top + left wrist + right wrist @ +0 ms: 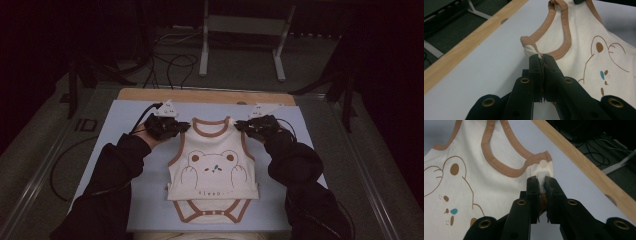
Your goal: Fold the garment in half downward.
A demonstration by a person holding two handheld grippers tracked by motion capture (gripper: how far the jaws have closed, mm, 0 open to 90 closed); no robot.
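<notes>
Black left gripper [541, 58], right gripper [541, 180]: each clamped on shoulder strap of soft cream bodysuit [214, 172], brown-trimmed, flat on table [125, 120].

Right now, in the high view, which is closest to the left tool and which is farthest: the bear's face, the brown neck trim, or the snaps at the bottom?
From the left tool:
1. Brown neck trim, just beside it at the top.
2. Bear's face, mid-chest, lower.
3. Snaps, at the bottom edge nearest the person.
</notes>
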